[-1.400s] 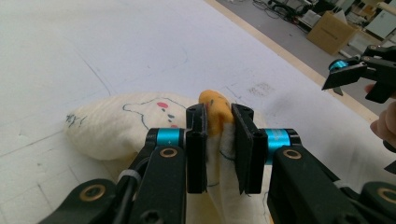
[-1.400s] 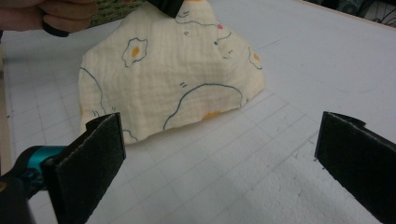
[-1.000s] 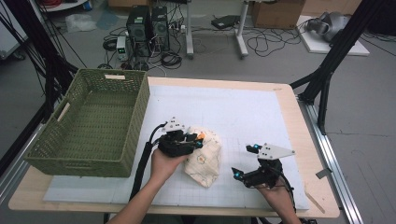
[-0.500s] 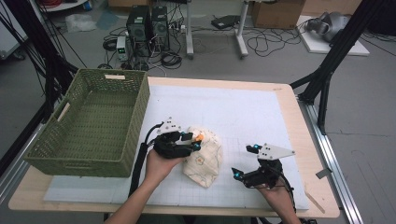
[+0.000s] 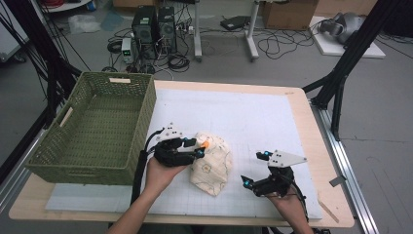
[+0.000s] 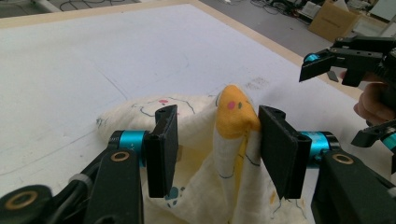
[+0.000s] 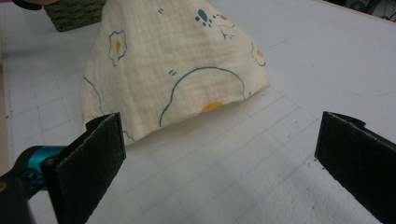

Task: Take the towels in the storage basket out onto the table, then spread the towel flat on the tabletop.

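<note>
Looking at the table: we take the cloth (image 5: 210, 163) as our landmark, a cream piece printed with fried eggs, lying crumpled on the white mat (image 5: 253, 117).
Cloth: it sits near the front of the mat, between our two grippers, with one orange-tipped fold standing up from the heap.
Left gripper (image 5: 191, 147): we hold it at the cloth's left edge, pointing across it. In the left gripper view (image 6: 215, 144) its jaws have just been opening; the raised fold stands between them, brushing the right-hand pad (image 6: 279, 149), while the left-hand pad stands clear of the fold, so we see no clamp on the cloth.
Right gripper (image 5: 253, 168): we hold it to the right of the cloth, apart from it. In the right gripper view (image 7: 219, 158) its jaws stand wide apart with bare mat between them, and the cloth lies just beyond the tips.
Basket (image 5: 97, 131): a green woven one, left of the cloth, just beyond our left hand (image 5: 163, 171).
Table (image 5: 311, 136): its wooden edge frames the mat on every side of the cloth.
</note>
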### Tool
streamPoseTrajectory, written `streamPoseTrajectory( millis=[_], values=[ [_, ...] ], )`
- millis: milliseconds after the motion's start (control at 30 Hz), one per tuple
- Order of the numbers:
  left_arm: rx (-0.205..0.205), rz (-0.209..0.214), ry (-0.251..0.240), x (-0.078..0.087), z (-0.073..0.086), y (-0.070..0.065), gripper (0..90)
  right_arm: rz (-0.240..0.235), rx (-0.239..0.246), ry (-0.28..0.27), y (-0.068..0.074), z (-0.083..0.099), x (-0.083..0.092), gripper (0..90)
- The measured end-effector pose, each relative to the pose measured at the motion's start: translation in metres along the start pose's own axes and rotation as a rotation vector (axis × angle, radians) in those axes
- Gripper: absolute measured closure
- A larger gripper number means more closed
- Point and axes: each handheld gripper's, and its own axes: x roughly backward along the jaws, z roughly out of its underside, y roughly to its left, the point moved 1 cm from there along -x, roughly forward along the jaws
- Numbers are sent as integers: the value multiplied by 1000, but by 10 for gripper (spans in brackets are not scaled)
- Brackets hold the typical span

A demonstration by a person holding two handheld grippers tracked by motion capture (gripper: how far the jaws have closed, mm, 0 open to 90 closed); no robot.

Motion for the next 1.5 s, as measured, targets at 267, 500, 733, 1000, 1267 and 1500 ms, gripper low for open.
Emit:
streamPoseTrajectory(
  millis=[267, 500, 733, 1000, 1267, 1500],
  values=[
    [2, -11, -7, 7, 2, 2, 466, -2, 3, 14, 2, 0, -1, 9],
    [6, -12, -11, 11, 7, 3, 466, -11, 3, 13, 4, -2, -3, 10],
    [9, -19, -16, 13, 13, 4, 469, -31, 13, 20, 9, -4, -7, 17],
    [5, -32, -16, 18, 16, 3, 479, -52, 22, 13, 14, -7, -7, 51],
    [9, -31, -5, 19, 22, 3, 494, -110, 39, 13, 23, -11, -13, 138],
    [16, -29, 9, 20, 29, 6, 528, -145, 76, 35, 31, -14, -23, 225]
  ],
)
